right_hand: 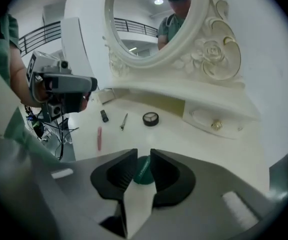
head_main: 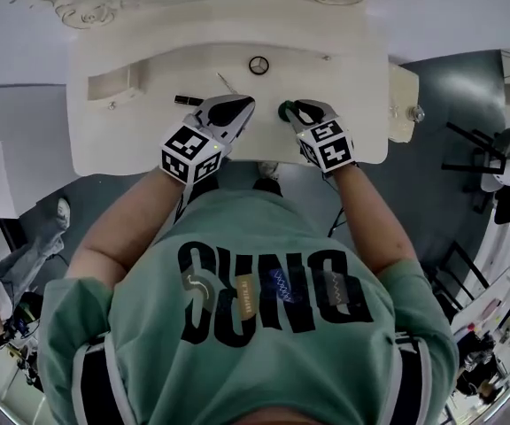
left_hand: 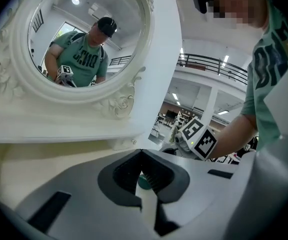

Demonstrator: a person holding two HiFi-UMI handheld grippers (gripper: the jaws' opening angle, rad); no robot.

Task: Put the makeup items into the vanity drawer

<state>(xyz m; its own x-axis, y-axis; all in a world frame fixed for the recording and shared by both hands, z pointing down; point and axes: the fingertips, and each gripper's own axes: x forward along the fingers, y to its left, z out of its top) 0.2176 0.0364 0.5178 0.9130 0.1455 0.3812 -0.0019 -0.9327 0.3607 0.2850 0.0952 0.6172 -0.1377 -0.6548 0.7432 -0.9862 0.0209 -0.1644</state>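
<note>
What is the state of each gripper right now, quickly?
Left gripper: closed, fingers together.
Right gripper: closed on a green item.

Bright, even indoor light; strong fisheye warping at edges.

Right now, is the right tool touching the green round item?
Touching. The right gripper view shows the green round item pinched edge-on by the right tool, with no gap on either side.

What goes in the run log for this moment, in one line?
right gripper: jaws shut on green round item | left gripper: jaws shut | black compact, pink stick: on vanity top
</note>
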